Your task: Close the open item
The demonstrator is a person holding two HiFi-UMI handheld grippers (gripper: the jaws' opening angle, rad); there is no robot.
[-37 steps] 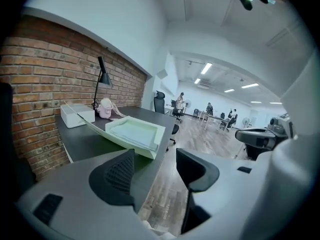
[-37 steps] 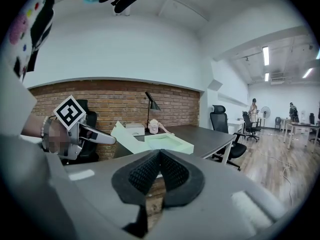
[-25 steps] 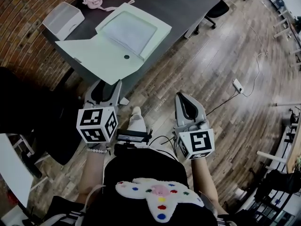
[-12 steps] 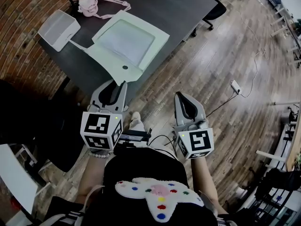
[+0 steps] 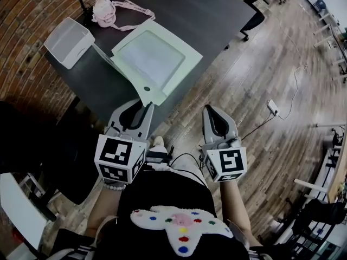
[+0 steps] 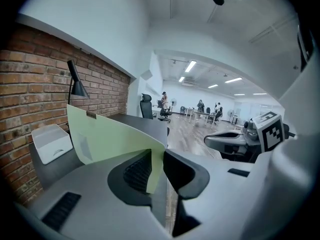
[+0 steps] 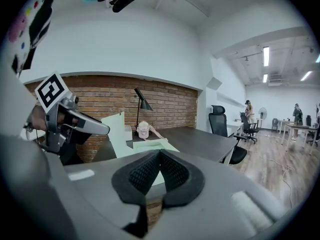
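Observation:
A pale green folder [image 5: 154, 56] lies open on the dark table [image 5: 184, 10]. Its flap [image 5: 120, 72] stands lifted, seen nearly edge-on in the head view. My left gripper [image 5: 142, 106] is at the table's near edge, jaws closing, with the flap's lower corner between the pads. In the left gripper view the green flap [image 6: 110, 136] rises from between the pads of the left gripper [image 6: 158, 164]. My right gripper [image 5: 212, 112] hangs shut and empty over the floor, right of the table. In the right gripper view the right gripper [image 7: 159, 156] points at the folder [image 7: 150, 145].
A white box [image 5: 69, 41] and a pink item with a strap [image 5: 105, 12] sit behind the folder near the brick wall. A black desk lamp [image 6: 75, 84] stands there too. An office chair [image 5: 252, 12] is at the table's far side. A power strip [image 5: 272, 107] lies on the wooden floor.
The flap lay flat to the folder's left; now it stands raised. My left gripper moved forward to the table's edge and closed on the flap. The right gripper stayed put.

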